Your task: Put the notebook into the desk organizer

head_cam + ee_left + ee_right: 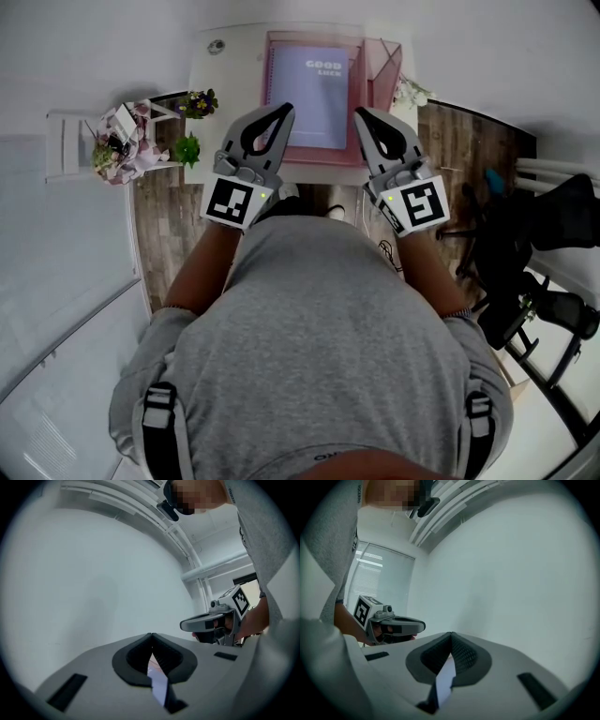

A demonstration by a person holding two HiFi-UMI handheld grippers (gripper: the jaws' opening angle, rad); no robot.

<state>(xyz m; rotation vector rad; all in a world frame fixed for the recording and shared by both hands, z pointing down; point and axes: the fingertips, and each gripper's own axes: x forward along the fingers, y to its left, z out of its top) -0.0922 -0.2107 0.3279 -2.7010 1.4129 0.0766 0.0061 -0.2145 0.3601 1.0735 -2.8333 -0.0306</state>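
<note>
A lavender spiral notebook (309, 94) with "GOOD LUCK" printed on it lies flat on a pink mat (277, 56) on the white desk (230, 75). The pink wire desk organizer (384, 70) stands just right of it. My left gripper (286, 107) hovers over the notebook's near left corner, shut with nothing in it. My right gripper (359, 111) hovers at the near right corner, by the organizer's front, also shut and empty. In each gripper view the jaw tips meet, left gripper (151, 633) and right gripper (451, 633), facing a bare white wall.
A small round fitting (217, 46) sits at the desk's far left. Potted plants (197, 103) and a white rack with flowers (122, 141) stand left of the desk. White flowers (411, 92) sit right of the organizer. A black chair (553, 244) is at the right.
</note>
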